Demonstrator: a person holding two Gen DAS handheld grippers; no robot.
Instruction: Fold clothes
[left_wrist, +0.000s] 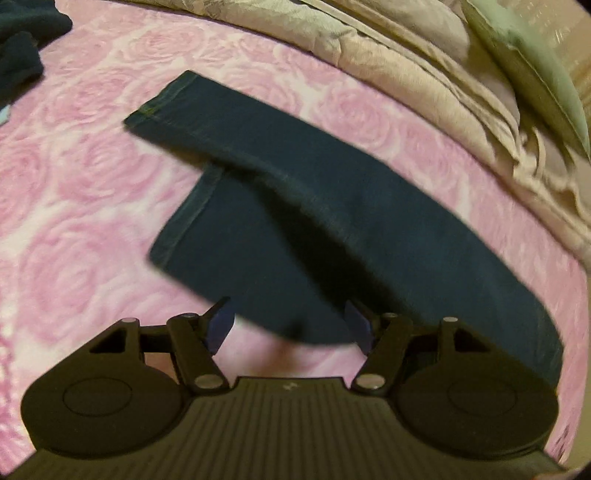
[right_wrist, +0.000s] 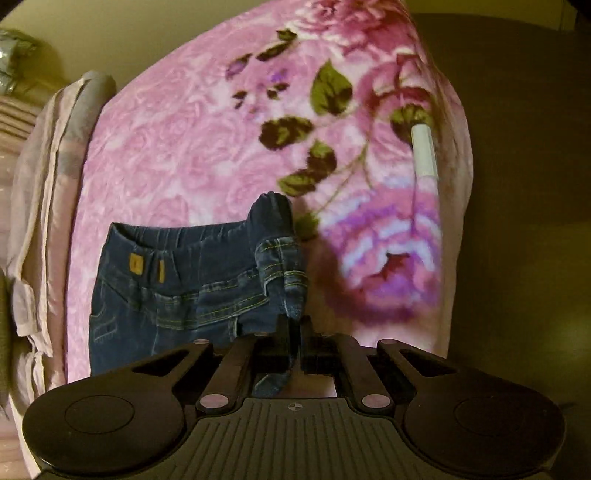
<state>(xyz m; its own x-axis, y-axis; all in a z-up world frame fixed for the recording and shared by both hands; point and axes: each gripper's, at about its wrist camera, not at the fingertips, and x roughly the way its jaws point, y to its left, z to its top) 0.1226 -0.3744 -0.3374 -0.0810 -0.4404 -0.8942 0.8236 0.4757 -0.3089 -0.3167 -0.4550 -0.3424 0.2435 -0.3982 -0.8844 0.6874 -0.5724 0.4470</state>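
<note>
Item one, the jeans (left_wrist: 332, 229): dark blue denim lying on the pink rose-patterned blanket (left_wrist: 92, 184). In the left wrist view we see the two legs across the middle of the frame. One leg runs from a hemmed cuff at upper left down to the lower right edge. The other lies partly beneath it, with its cuff at centre left. This picture is blurred, so we cannot make out finer detail.

Item two, the left gripper (left_wrist: 290, 325): we find it released, its jaws spread wide at the bottom centre of the frame. The near end of the lower leg shows between them, with no pad pressing on it.

Item three, the right gripper (right_wrist: 294, 323): we find it clenched on the jeans. Its jaws are together at lower centre, pinching a bunched fold of denim beside the waistband, which rises above the fingertips. The elastic waistband and an orange tag lie flat at lower left of this view.

Item four, sundries. We note a white cylindrical object (right_wrist: 424, 151) on the blanket at upper right of the right wrist view. Beige bedding (left_wrist: 424, 85) is heaped along the upper right of the left wrist view. A dark garment (left_wrist: 22, 48) sits at that view's upper left corner.
</note>
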